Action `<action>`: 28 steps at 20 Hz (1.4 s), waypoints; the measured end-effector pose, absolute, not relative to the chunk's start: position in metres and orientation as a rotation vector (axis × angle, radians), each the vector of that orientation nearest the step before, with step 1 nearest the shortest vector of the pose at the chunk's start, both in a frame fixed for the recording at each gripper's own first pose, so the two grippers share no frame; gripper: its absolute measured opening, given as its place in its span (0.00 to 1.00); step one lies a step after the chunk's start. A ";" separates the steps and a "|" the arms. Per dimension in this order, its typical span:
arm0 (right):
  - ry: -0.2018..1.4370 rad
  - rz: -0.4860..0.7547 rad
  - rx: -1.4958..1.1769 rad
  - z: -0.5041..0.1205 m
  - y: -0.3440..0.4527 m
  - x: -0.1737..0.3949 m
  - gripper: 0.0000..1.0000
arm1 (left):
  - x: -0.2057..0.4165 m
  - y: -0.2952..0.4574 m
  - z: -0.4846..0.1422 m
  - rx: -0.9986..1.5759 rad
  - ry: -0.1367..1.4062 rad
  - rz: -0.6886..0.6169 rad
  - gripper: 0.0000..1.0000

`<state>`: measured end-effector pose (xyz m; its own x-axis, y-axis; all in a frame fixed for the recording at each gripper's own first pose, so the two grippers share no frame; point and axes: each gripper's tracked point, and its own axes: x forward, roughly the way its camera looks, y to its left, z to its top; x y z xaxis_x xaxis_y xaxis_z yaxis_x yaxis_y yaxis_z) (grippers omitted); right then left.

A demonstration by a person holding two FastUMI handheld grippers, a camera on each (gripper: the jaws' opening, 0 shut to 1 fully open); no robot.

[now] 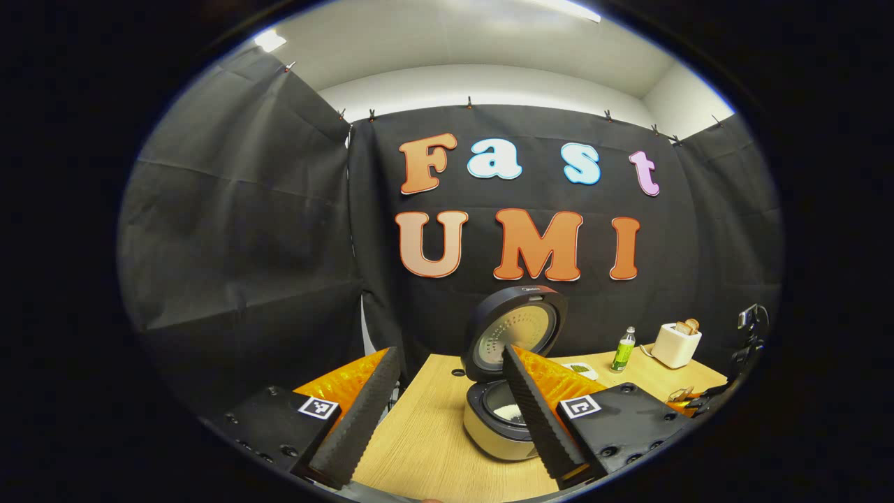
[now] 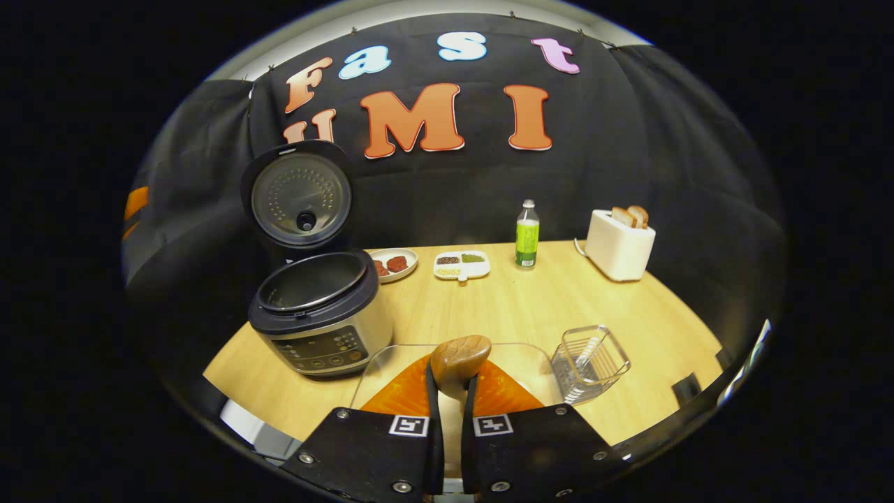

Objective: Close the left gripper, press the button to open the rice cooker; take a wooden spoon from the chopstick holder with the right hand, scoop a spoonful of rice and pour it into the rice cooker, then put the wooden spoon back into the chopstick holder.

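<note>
In the right gripper view, reading left to right across the light wooden worktop (image 2: 531,307): one silver-bodied rice cooker with a dark rim and a round dark lid (image 2: 318,307) stands at the left edge with its lid raised upright; its inner pot is visible only as a metal rim, and the contents cannot be made out from this angle. Behind it lie one small round plate with reddish pieces (image 2: 394,264), partly cut off by the cooker, and one white divided tray of grains (image 2: 461,265). Further right stand one green-labelled clear bottle (image 2: 527,234) and one white toaster holding two bread slices (image 2: 620,244). One clear rectangular chopstick holder with ribbed walls (image 2: 590,363) sits near the front right. A clear container (image 2: 517,356) lies directly ahead, its contents hidden. The right gripper (image 2: 450,391) has its jaws nearly closed, clamped on one brown wooden spoon (image 2: 459,356); the handle is hidden between the fingers and the bowl projects above the tips, over the clear container. In the left gripper view, the left gripper (image 1: 447,412) shows its jaws spread wide and holding nothing; its right finger overlaps the open rice cooker, inside which pale rice grains are faintly discernible.
</note>
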<state>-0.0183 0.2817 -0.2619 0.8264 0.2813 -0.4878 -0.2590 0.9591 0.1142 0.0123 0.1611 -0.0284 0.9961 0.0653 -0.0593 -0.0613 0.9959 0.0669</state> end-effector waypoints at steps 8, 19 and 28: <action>0.650 0.235 0.541 -0.283 0.281 -0.010 0.10 | 0.017 0.172 -0.037 0.050 0.074 0.074 0.99; 0.735 0.083 0.986 -0.298 0.227 -0.005 0.09 | 0.023 0.168 -0.033 0.046 0.069 0.082 0.97; 0.691 0.040 1.143 -0.271 0.195 0.005 0.09 | 0.028 0.151 -0.024 0.054 0.046 0.057 1.00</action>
